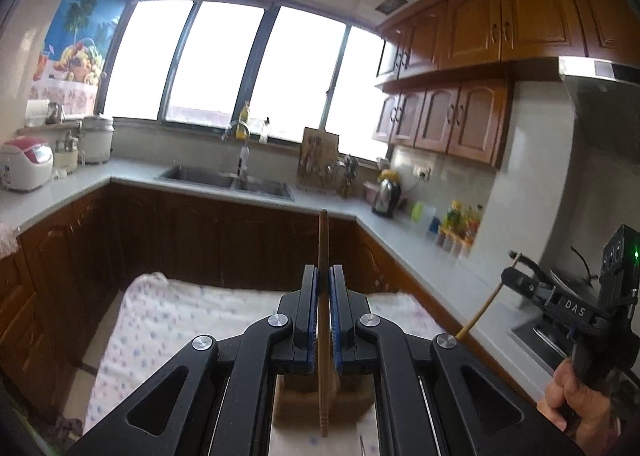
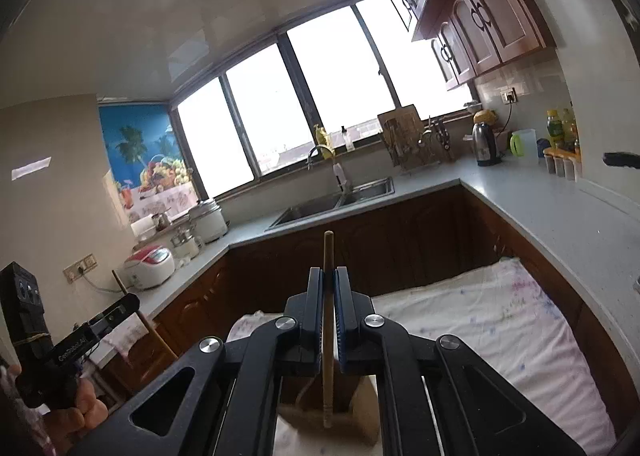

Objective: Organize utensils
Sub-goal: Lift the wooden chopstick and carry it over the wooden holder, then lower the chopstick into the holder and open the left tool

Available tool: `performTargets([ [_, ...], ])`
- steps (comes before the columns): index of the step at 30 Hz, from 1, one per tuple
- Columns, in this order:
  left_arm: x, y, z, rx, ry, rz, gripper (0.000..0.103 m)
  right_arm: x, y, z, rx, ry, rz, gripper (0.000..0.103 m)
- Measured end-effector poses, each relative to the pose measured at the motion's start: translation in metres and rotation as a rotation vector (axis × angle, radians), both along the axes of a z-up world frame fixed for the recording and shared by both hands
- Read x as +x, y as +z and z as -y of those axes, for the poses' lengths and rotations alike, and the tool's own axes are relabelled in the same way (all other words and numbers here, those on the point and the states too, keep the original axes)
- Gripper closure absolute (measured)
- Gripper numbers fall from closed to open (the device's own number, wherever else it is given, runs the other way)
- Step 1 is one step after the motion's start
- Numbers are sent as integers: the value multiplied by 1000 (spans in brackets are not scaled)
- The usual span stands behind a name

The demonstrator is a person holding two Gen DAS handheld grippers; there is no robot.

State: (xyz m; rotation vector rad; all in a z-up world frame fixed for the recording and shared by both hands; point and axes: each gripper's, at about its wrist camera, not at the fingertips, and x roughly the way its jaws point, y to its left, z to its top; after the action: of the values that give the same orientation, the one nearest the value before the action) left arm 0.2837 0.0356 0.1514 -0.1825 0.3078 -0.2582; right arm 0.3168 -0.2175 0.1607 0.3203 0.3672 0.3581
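Note:
My left gripper [image 1: 324, 276] is shut on a flat wooden utensil [image 1: 323, 240] that stands upright between the blue pads, its lower end over a wooden holder [image 1: 288, 396]. My right gripper [image 2: 329, 276] is shut on a round wooden chopstick [image 2: 329, 252], also upright, above a wooden holder [image 2: 360, 416]. In the left wrist view the right gripper [image 1: 520, 260] shows at the right with the chopstick [image 1: 480, 312] slanting down from it. In the right wrist view the left gripper [image 2: 128, 302] shows at the left with its utensil [image 2: 152, 332].
A table with a white speckled cloth [image 1: 180, 320] lies below both grippers. An L-shaped grey counter [image 2: 560, 223] holds a sink [image 1: 224, 177], rice cookers [image 1: 24, 163], a kettle [image 1: 386, 195], bottles and a knife rack. Wall cabinets [image 1: 500, 23] and a range hood [image 1: 600, 75] are at right.

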Motion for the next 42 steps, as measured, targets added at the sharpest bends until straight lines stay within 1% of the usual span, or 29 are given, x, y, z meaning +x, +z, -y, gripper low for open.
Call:
performTargets([
  [3,26,-10,5,6,29,19,99,19,-6,-5,-1,-8,1,98],
  [7,56,-37,14,-13,59,10,99,39,-28,-11,3,-8,-11,97],
  [11,81,-71,24,-36,95,-25,99,53,-57,-19,-4,-7,-37,97],
  [13,93,-91,28,-64,103,-45,99,58,-73,-22,-4,-11,-53,97],
  [18,116,-130,43,-72,125,-91,99,63,-99,-23,4,-21,-66,97],
  [22,128,-144,55,-56,118,-109,99,65,-110,-26,2,-19,-79,97],
  [24,136,-148,58,-54,109,-125,99,65,-112,-28,-8,-18,-77,97],
  [27,145,-143,62,-41,114,-117,99,69,-112,-28,-8,-9,-96,97],
  [28,140,-139,57,-46,109,-120,99,70,-111,-29,-10,-7,-101,97],
  [33,141,-131,41,-61,105,-147,99,75,-111,-27,-2,1,-126,97],
  [34,137,-126,33,-65,104,-151,99,75,-110,-27,-3,1,-129,97],
  [36,132,-126,26,-71,102,-156,99,75,-110,-27,-4,3,-133,96],
  [37,132,-125,25,-71,101,-157,99,75,-110,-26,-1,8,-137,94],
  [40,132,-124,25,-64,102,-171,97,75,-110,-24,14,6,-151,90],
  [41,132,-123,24,-62,101,-178,89,75,-109,-22,22,11,-156,88],
  [42,132,-122,25,-62,103,-181,74,74,-109,-22,27,15,-158,84],
])
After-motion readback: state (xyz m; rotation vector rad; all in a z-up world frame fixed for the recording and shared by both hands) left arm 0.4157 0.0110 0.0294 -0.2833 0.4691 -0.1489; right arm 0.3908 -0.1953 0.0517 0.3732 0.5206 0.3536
